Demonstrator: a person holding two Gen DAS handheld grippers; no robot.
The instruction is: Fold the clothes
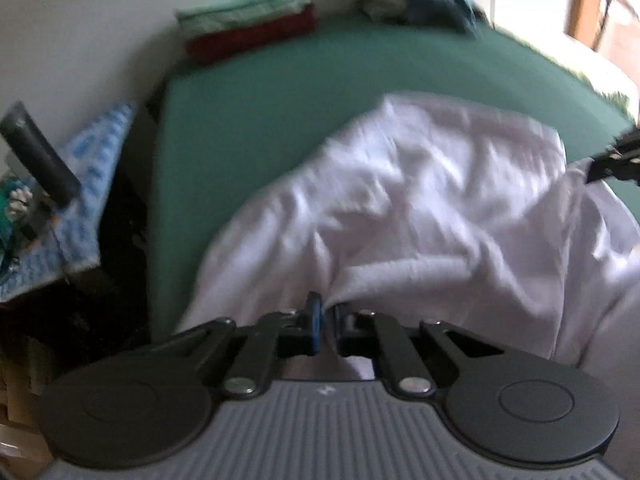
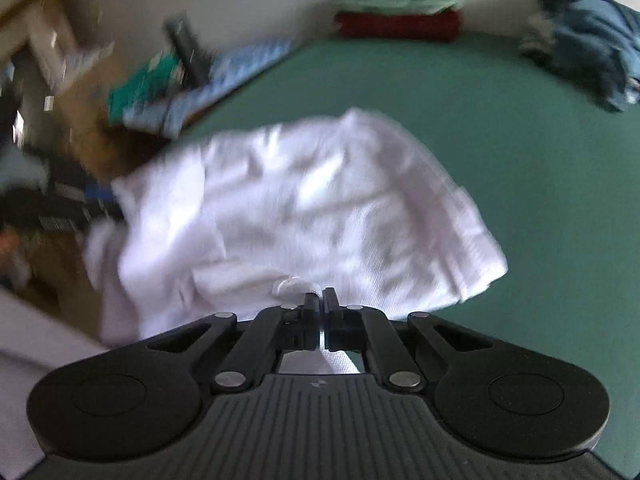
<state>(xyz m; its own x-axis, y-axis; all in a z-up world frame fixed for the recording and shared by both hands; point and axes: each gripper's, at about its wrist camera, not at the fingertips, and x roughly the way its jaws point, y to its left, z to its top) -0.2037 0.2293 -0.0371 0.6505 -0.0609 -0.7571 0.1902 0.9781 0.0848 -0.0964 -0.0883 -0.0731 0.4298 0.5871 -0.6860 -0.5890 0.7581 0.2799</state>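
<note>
Two grippers (image 1: 325, 312) (image 2: 322, 300), white garment (image 1: 420, 216) edges.

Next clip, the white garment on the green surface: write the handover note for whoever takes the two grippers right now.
Left gripper: jaws shut on an edge of the white garment.
Right gripper: jaws shut on another edge of it; its tip also shows at the right rim of the left wrist view.
Garment: crumpled, held between both grippers over the green surface; frames are blurred, so how much rests on it is unclear.
Done: a folded stack, green on red, sits by the far wall.
Left: this garment shows no clean fold yet; a dark blue pile lies unfolded at the far right.
</note>
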